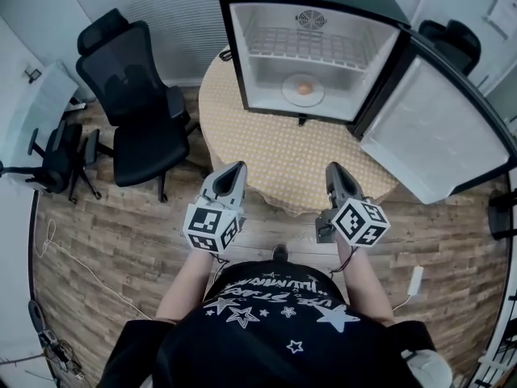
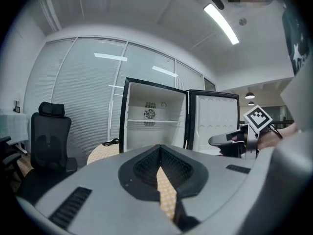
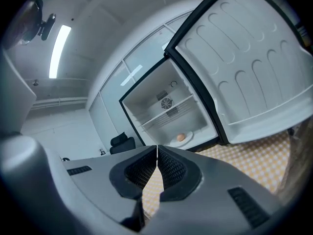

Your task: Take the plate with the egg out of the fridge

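A small fridge (image 1: pixel 311 55) stands open on a round table with a yellow checked cloth (image 1: pixel 283 156). On its floor lies a white plate (image 1: pixel 289 95) with a brown egg (image 1: pixel 304 89) on it. Through the right gripper view I look straight at the egg (image 3: pixel 181 137) and the plate (image 3: pixel 190 137). My left gripper (image 1: pixel 237 168) and right gripper (image 1: pixel 334 169) hover side by side over the table's near edge, well short of the fridge. Both are shut with nothing between them, the left gripper (image 2: pixel 159 146) and the right gripper (image 3: pixel 156 147) with their pads together.
The fridge door (image 1: pixel 440 132) swings out to the right past the table edge. A wire shelf (image 1: pixel 305 45) spans the fridge above the plate. Black office chairs (image 1: pixel 137 107) stand at the left, another (image 1: pixel 452 43) behind the door. A black cable (image 1: pixel 225 54) lies beside the fridge.
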`<state>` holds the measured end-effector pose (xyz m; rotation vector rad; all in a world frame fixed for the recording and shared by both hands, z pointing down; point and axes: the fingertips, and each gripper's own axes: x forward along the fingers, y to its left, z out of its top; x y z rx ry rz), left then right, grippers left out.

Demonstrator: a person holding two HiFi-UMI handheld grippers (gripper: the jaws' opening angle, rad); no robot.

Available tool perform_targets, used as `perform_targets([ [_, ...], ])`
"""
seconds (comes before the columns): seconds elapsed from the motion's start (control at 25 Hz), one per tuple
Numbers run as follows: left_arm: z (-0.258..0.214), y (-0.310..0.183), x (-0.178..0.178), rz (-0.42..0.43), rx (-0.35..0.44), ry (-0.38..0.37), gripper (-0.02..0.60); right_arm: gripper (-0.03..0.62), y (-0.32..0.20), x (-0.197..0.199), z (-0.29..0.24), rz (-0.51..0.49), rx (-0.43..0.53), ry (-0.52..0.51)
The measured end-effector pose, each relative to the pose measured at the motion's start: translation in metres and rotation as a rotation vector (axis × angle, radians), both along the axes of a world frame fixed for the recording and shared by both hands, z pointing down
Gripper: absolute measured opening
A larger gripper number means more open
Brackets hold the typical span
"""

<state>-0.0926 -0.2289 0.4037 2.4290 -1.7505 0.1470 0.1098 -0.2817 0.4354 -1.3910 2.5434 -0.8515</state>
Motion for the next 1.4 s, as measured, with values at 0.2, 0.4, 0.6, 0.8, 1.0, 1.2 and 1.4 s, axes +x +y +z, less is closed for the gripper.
perform_targets([
  [0.2, 0.005, -0.008, 0.013, -0.009, -0.018, 0.023, 0.006, 0.026, -0.020, 0.003, 0.008, -0.022, -0.014, 0.005],
  [0.4, 0.012, -0.003, 0.002, -0.044, -0.052, 0.012, 0.006, 0.026, -0.026, -0.004, 0.016, -0.033, -0.036, -0.011],
  [0.6, 0.015, -0.016, -0.017, -0.057, -0.051, 0.003, 0.006, 0.026, -0.035, -0.015, 0.034, -0.013, -0.098, -0.040],
  [0.8, 0.022, -0.049, -0.019, 0.007, -0.065, 0.026, 0.006, 0.026, -0.056, -0.011, 0.040, 0.049, -0.115, -0.033],
  [1.0, 0.022, -0.091, -0.023, 0.082, -0.067, 0.021, 0.006, 0.026, -0.085, -0.019, 0.041, 0.096, -0.142, -0.041],
  [1.2, 0.030, -0.134, -0.030, 0.123, -0.076, 0.033, 0.006, 0.026, -0.121, -0.025, 0.035, 0.164, -0.139, -0.061],
  [1.4, 0.039, -0.172, -0.033, 0.159, -0.099, 0.048, 0.006, 0.026, -0.150, -0.025, 0.045, 0.229, -0.174, -0.090],
])
